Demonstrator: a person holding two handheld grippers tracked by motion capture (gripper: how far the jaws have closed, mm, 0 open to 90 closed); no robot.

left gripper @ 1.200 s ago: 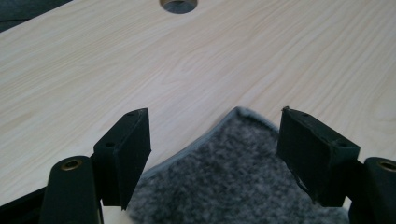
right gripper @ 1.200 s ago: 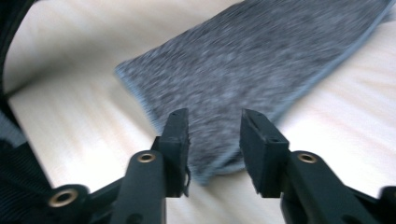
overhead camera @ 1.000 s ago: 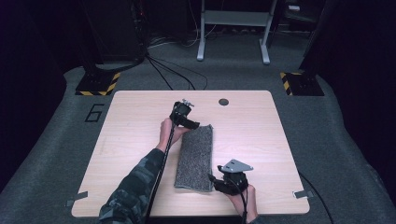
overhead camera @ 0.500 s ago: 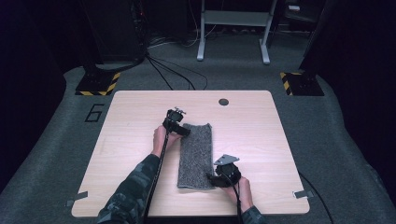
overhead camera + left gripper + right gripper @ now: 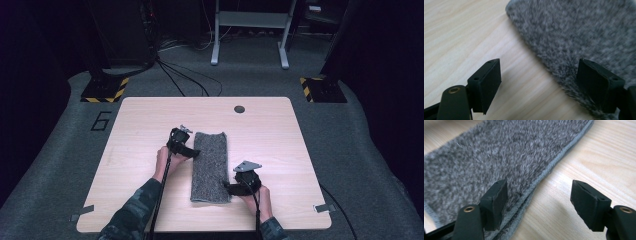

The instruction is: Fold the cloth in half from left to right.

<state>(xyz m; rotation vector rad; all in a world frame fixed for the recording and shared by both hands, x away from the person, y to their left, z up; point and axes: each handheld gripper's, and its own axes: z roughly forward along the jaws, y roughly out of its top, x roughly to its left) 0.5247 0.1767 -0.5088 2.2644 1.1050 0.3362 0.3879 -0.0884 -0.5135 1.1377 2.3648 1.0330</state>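
A grey fuzzy towel (image 5: 210, 166) lies folded into a long strip on the wooden table (image 5: 280, 135), running from the middle toward the front edge. My left gripper (image 5: 192, 152) sits at the towel's left edge near its far end, open. In the left gripper view the towel (image 5: 579, 37) has its edge between the spread jaws of the gripper (image 5: 549, 87). My right gripper (image 5: 227, 187) sits at the towel's right edge near the front, open. In the right gripper view the layered hem of the towel (image 5: 499, 157) runs between the jaws of the gripper (image 5: 539, 205).
A dark round grommet hole (image 5: 239, 109) sits near the table's far edge. Tape marks (image 5: 322, 207) stick at the front corners. Beyond the table are floor cables (image 5: 185, 80), a metal stand (image 5: 250, 30) and hazard-striped blocks (image 5: 105, 92).
The left gripper has drawn back toward the person, from the towel's far end to its left edge. The towel now lies straighter. The right gripper shifted slightly left, against the right edge.
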